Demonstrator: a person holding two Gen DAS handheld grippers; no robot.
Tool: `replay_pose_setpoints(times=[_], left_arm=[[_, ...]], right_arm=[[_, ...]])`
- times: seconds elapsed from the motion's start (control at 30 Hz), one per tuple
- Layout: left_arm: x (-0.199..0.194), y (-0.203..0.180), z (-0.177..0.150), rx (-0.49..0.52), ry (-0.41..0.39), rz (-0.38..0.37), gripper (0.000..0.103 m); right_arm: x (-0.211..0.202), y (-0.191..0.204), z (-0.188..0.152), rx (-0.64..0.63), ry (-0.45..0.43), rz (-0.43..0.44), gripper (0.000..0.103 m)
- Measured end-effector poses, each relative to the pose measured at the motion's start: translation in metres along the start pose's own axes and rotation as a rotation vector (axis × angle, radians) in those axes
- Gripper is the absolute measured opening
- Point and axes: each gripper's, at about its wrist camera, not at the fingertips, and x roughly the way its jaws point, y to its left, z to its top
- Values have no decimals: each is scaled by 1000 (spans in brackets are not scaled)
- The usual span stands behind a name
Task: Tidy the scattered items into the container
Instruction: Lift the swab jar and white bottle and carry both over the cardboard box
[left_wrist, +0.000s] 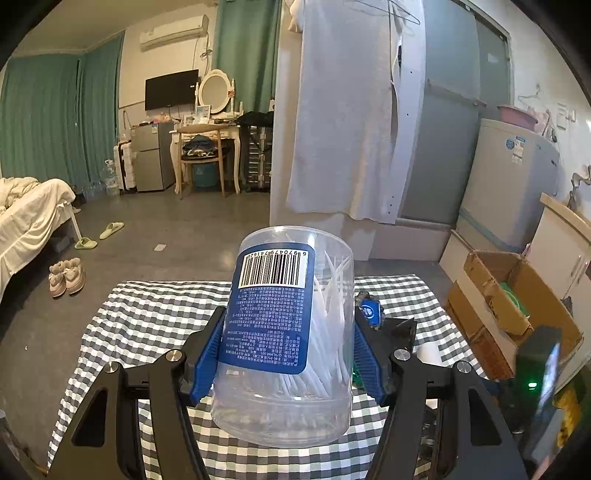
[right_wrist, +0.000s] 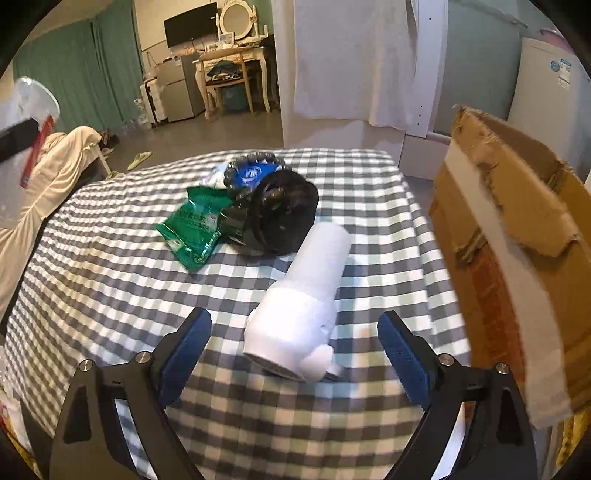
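left gripper (left_wrist: 286, 354) clamps clear jar (left_wrist: 288, 332) | right gripper (right_wrist: 295, 354) fingers apart, straddling white bottle (right_wrist: 299, 310) | cardboard box (right_wrist: 517, 258) beside table edge

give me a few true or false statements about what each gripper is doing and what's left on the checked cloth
1. The left gripper is shut on a clear tub of white picks. True.
2. The right gripper holds the white roll. False: it is open, with the roll lying between its fingers, not clamped.
3. A green packet lies on the checked cloth. True.
4. The tub's label is red. False: it is blue with a barcode.
5. A cardboard box stands to the right of the cloth. True.
6. The black round object sits inside the box. False: it lies on the cloth beside the green packet.
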Motion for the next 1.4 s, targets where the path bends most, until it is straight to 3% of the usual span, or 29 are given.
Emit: replay_pose_setpoints(times=[0.03,0.13,0.37,0.8,1.4], left_arm=[[1,-2,-1,7,1,-1,65],[2,-10,-4,26,1,-8,65],[-2,-30,-2,53,-16,-47,65],[-23,-85,9,131,-65,-135,65],[-43,-154,28,172,-112,-252,65]], right_arm=[[5,-1,-1,4,8,4,91],[10,-6,-5,15,23,16,50],[-10,-14,-5,25,-2,39,50],[-98,-41,4,73,-185,28,50],[-222,-80,13,87,-454,-124,50]])
